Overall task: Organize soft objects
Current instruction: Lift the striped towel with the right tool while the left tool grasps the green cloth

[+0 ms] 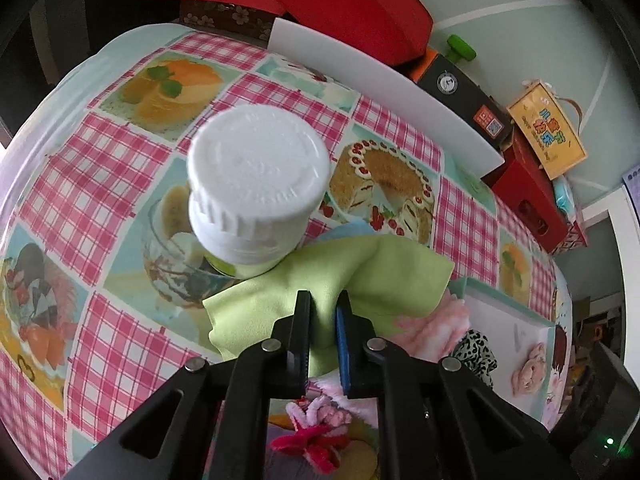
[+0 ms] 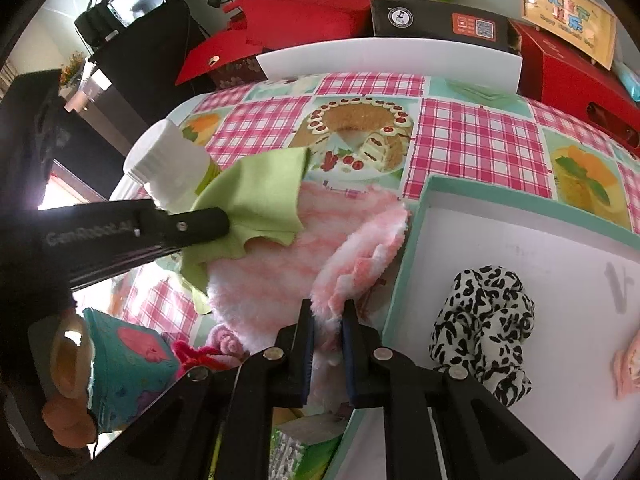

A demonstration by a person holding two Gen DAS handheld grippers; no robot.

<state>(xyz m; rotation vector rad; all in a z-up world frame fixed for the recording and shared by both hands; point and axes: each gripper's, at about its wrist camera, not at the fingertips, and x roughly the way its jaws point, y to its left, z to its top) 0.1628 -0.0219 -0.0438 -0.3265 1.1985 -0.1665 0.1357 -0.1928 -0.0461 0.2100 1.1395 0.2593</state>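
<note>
My left gripper point(image 1: 324, 300) is shut on a light green cloth point(image 1: 256, 312), pinching a raised fold of it. In the right wrist view the same gripper point(image 2: 224, 220) grips the green cloth point(image 2: 260, 188), which hangs over a fluffy pink-and-white cloth point(image 2: 272, 272). My right gripper point(image 2: 328, 308) is shut on the near edge of that pink cloth. A leopard-print scrunchie point(image 2: 484, 320) lies in the white tray with a teal rim point(image 2: 520, 240) to the right. A white-capped bottle point(image 1: 256, 172) stands just behind the green cloth.
A pink pipe-cleaner flower point(image 1: 316, 436) and a teal box point(image 2: 128, 356) lie near the table's front. A small pink item point(image 2: 628, 368) rests in the tray. A white board point(image 1: 380, 80), red boxes point(image 2: 312, 12) and a black box point(image 2: 436, 20) line the far edge.
</note>
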